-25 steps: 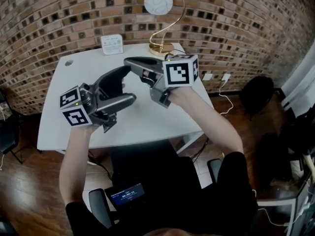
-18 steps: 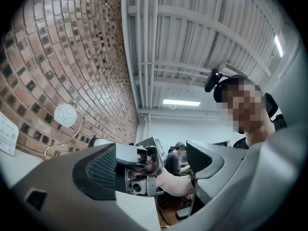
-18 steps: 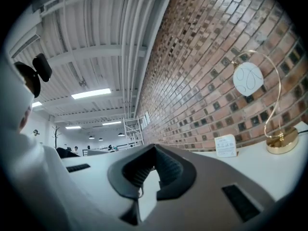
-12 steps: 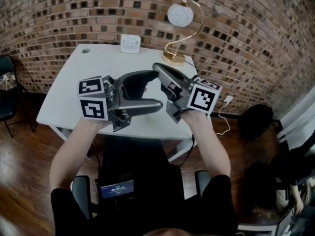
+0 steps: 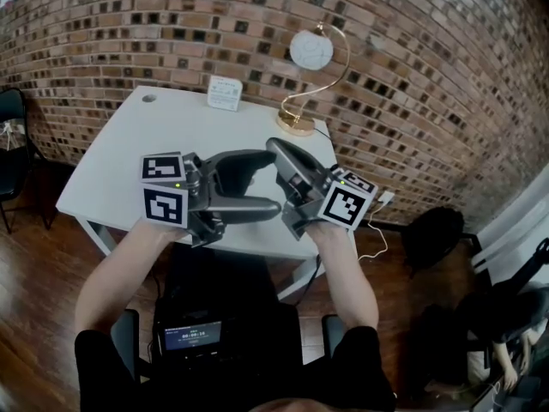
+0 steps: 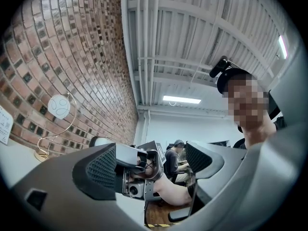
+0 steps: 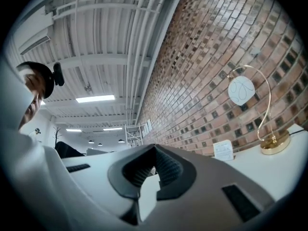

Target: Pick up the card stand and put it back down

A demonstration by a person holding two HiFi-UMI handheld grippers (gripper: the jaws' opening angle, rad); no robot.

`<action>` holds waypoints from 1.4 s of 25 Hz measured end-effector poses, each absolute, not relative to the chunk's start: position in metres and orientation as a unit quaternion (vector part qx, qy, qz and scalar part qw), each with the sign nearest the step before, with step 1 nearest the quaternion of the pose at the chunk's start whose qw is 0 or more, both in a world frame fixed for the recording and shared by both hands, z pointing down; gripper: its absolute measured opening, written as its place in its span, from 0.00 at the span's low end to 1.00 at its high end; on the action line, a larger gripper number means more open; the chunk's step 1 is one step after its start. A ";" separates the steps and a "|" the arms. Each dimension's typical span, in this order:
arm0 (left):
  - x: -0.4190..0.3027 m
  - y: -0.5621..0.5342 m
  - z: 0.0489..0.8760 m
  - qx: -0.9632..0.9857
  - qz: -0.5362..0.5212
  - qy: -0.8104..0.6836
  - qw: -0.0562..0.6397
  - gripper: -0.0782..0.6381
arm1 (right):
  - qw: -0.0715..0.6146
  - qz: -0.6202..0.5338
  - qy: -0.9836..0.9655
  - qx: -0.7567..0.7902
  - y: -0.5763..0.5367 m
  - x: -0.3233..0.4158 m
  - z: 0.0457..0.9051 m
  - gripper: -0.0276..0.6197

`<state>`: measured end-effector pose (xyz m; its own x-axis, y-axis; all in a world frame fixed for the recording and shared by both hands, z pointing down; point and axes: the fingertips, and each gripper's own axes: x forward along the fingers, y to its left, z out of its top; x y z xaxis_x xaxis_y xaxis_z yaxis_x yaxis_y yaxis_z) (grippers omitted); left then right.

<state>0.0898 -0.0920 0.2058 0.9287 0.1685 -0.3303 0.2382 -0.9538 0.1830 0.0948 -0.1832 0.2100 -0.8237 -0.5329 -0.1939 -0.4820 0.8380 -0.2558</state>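
Against the earlier frames, both tools are seen drawn back from mid-worktop to the near edge of the white worktop (image 5: 111,170). They are held up and crossed toward each other. The left tool (image 5: 257,181) is wide open with nothing gripped; only the right tool's body is seen past its jaws. The right tool (image 5: 276,146) is fully closed and empty. The card stand (image 5: 225,93) is left upright at the far edge, near the gold lamp (image 5: 304,75) and well apart from both tools. No pick-up is judged under way; a fresh reach is needed.
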 end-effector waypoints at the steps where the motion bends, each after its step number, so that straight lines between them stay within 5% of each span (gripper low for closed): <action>1: 0.090 -0.090 0.206 0.976 -0.156 0.105 0.110 0.74 | 0.130 -0.096 0.950 -0.267 -0.181 0.095 0.210 0.05; 35: 0.098 0.039 0.208 0.979 -0.140 0.113 0.100 0.74 | 0.129 -0.066 0.950 -0.278 -0.051 0.104 0.215 0.05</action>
<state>0.0976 0.0393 0.2079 0.9357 0.1924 -0.2958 0.2484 -0.9545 0.1648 0.1043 -0.0515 0.2146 -0.8119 -0.5451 -0.2091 -0.5109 0.8366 -0.1974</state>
